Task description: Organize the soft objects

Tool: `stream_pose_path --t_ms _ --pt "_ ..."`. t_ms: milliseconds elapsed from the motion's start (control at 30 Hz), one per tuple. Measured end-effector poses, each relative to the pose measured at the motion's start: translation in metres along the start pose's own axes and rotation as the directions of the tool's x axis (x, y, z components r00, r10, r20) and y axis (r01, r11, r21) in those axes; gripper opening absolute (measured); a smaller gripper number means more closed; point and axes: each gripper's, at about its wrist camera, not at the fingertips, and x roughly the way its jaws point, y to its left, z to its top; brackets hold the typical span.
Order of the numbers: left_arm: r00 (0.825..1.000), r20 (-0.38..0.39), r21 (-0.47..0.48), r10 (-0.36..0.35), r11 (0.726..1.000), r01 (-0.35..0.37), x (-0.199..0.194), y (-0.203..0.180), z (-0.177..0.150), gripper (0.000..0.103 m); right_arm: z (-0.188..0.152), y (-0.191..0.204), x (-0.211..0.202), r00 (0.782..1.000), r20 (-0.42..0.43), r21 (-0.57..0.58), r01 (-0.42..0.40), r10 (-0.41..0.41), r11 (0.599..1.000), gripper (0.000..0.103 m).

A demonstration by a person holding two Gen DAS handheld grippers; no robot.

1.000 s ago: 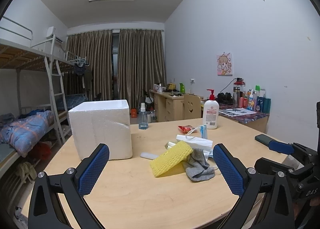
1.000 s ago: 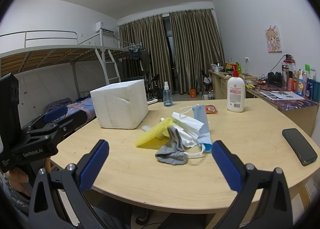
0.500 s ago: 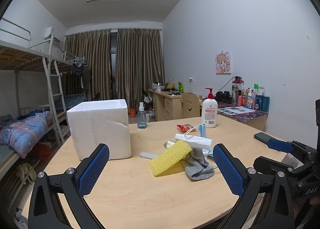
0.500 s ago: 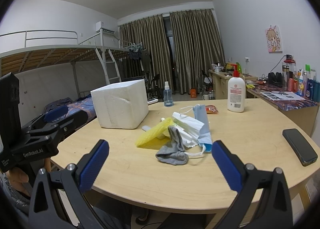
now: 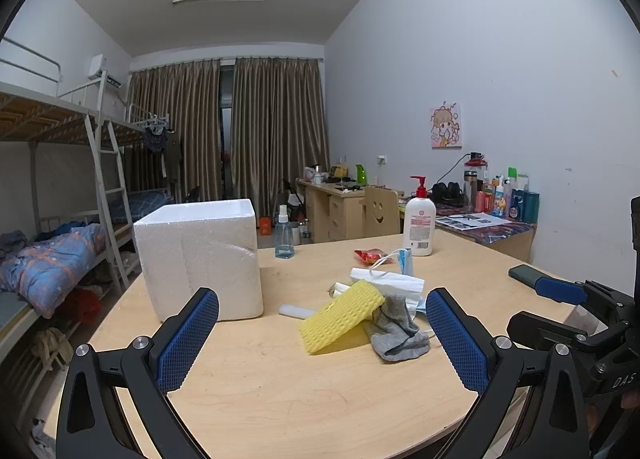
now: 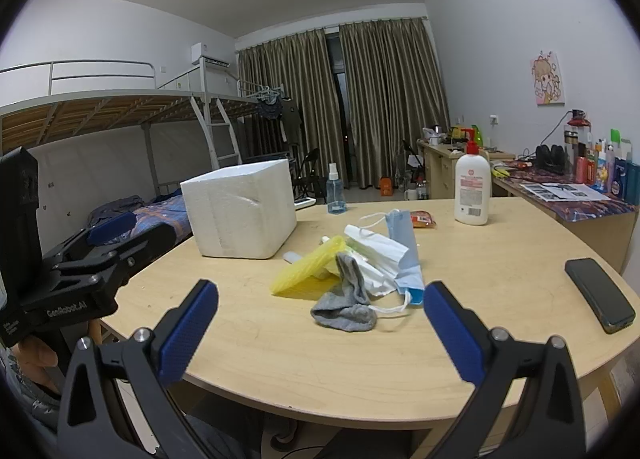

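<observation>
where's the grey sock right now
The grey sock lies crumpled on the table at the near edge of the pile, against the yellow sponge and the face masks.

This is a shared dormitory bedroom. A metal bunk bed [image 5: 60, 163] with a ladder and rumpled blue bedding runs along one wall, clothes hang by the drawn brown curtains [image 5: 240, 131], and an air conditioner [image 6: 210, 59] sits high on the wall. Wooden desks [image 5: 336, 211] crowded with toiletry bottles line the other wall, under a cartoon poster [image 5: 445, 126].
</observation>
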Motion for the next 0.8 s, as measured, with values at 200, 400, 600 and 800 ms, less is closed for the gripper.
stream_pose_path --t_ms 200,400,600,800 --pt "1.000 -0.004 0.001 -0.004 1.000 0.004 0.001 0.001 0.000 0.103 0.001 0.000 0.001 1.000 -0.003 -0.001 0.000 0.000 1.000 0.103" --pt "1.000 -0.007 0.004 -0.003 1.000 0.003 0.002 0.000 0.000 0.103 0.003 -0.001 0.003 1.000 -0.005 0.002 0.000 0.000 1.000 0.103" --pt "0.998 -0.046 0.012 -0.030 0.999 0.030 0.019 0.003 0.000 0.103 0.007 -0.009 0.014 1.000 -0.019 0.008 0.019 -0.019 1.000 0.103" --pt "0.992 -0.105 0.034 -0.067 0.997 0.071 0.050 -0.001 -0.003 0.103 0.008 -0.024 0.035 0.998 -0.050 0.029 0.030 -0.029 0.999 0.103"
